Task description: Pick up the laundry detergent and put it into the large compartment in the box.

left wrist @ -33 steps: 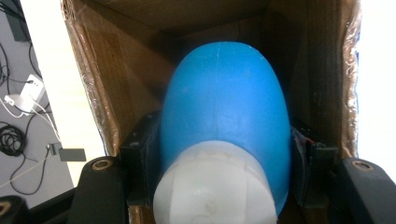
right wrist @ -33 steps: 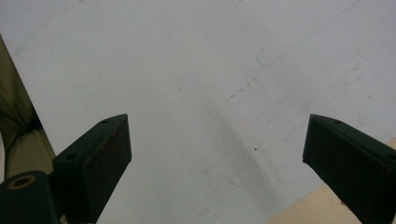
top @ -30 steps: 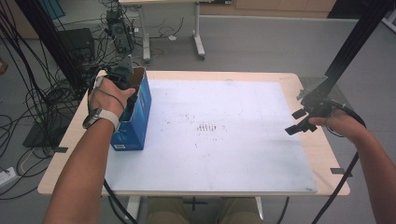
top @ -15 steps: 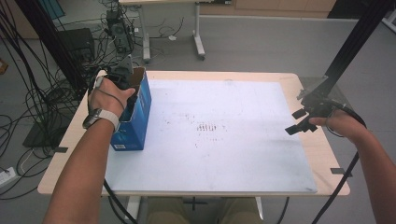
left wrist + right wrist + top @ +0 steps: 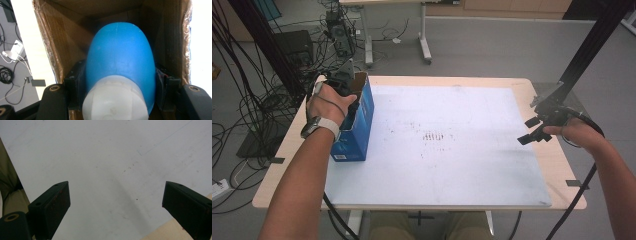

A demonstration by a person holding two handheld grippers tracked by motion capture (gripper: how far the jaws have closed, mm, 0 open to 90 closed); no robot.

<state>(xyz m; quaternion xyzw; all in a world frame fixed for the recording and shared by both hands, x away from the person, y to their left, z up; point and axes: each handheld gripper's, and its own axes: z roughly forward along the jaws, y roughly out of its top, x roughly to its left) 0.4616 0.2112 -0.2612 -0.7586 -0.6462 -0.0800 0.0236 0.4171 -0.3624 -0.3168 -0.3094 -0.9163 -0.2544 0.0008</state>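
I see the left gripper (image 5: 117,100) clamping a blue-and-white rounded plastic bottle (image 5: 120,67) inside the blue cardboard box (image 5: 362,117) (brown walls crowd both sides); right gripper (image 5: 115,205) wide open over the white mat (image 5: 452,145).

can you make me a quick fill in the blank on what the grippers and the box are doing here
1. The left gripper is shut on a blue ____ with a white cap.
2. The bottle is held inside a ____ at the left side of the table.
3. The jaws of the right gripper stand ____ with nothing between them.
4. The right gripper hovers over the white ____ on the table.

Missing words: bottle; box; open; sheet
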